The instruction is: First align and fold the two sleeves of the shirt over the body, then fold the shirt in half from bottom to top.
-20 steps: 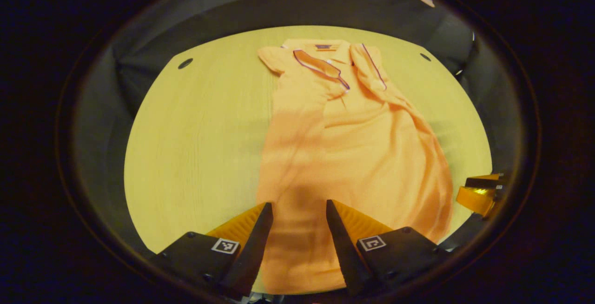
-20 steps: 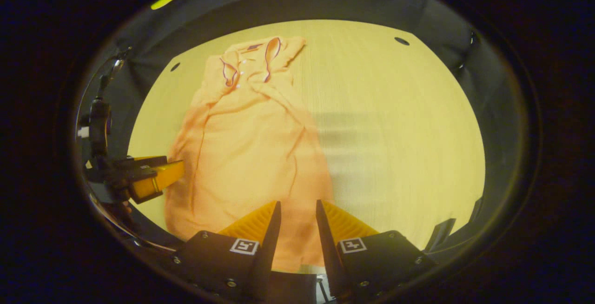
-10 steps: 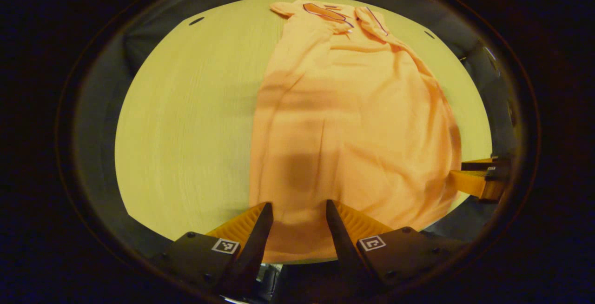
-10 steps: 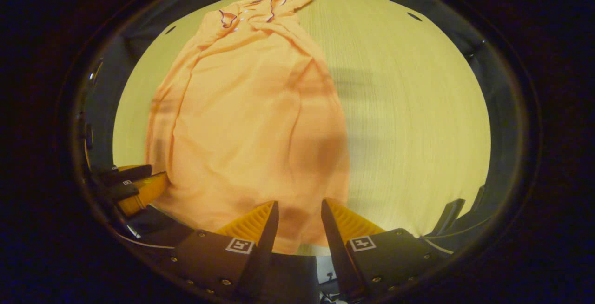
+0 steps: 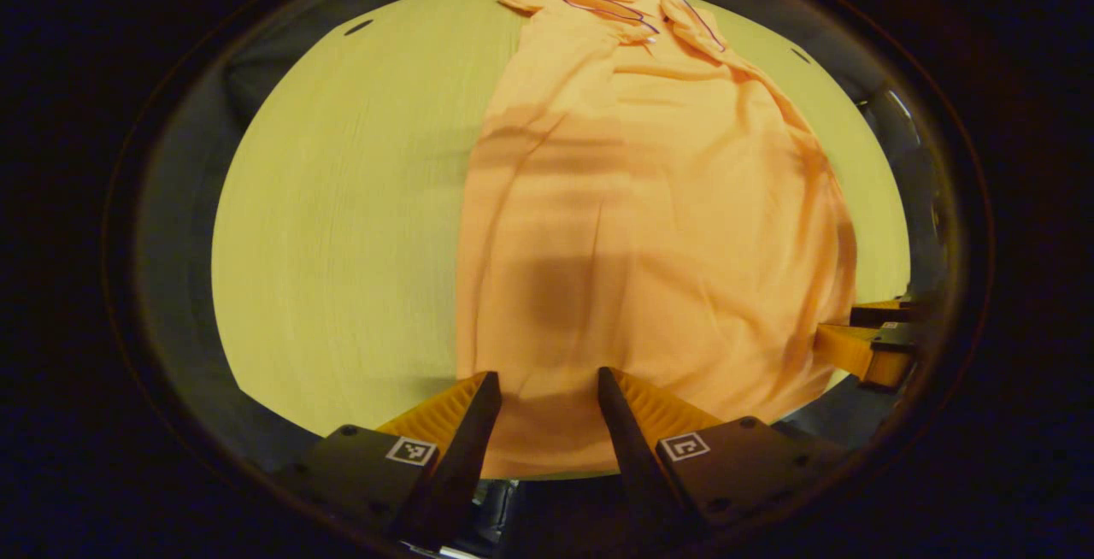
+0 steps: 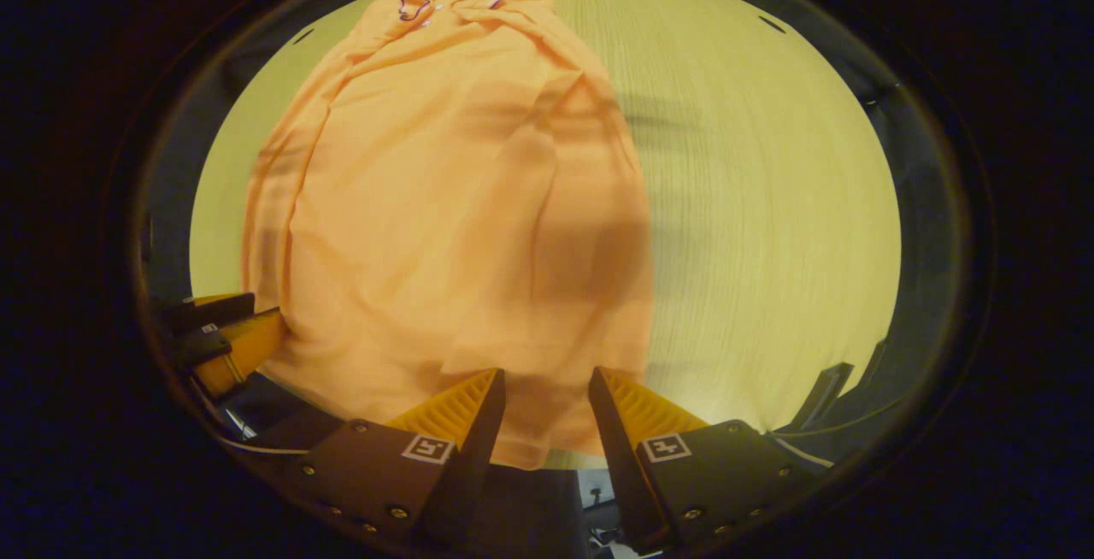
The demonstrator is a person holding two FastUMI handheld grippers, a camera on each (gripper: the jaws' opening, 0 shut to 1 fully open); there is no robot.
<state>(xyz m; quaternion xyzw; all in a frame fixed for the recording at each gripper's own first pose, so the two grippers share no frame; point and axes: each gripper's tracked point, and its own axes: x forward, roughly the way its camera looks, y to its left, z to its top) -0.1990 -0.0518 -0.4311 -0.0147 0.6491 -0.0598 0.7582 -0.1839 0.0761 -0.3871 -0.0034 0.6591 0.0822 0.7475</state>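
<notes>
The shirt (image 5: 649,217) lies lengthwise on the table (image 5: 342,226), collar (image 5: 611,8) at the far end and hem at the near edge, where you are standing. Both sleeves are already turned in over the body, so the garment forms a long narrow panel with soft creases running down it. In the left gripper view it sits right of centre on the tabletop; in the right gripper view the same shirt (image 6: 453,200) sits left of centre, with bare table (image 6: 769,226) stretching to its right.

Your left gripper (image 5: 542,384) is at the hem's left portion. Its two fingers stand apart, with cloth showing in the gap between them; they do not press on the fabric from both sides. A dark shadow falls on the shirt just ahead of them.

Your right gripper (image 6: 544,381) is at the hem's right portion, near the shirt's right edge. Its fingers are likewise spread, with cloth visible between them and nothing clamped.

Each gripper also appears in the other's view: the right gripper (image 5: 872,337) at the right margin of the left gripper view, just beside the shirt's right edge, and the left gripper (image 6: 222,337) at the left margin of the right gripper view, just beside the shirt's left edge.
</notes>
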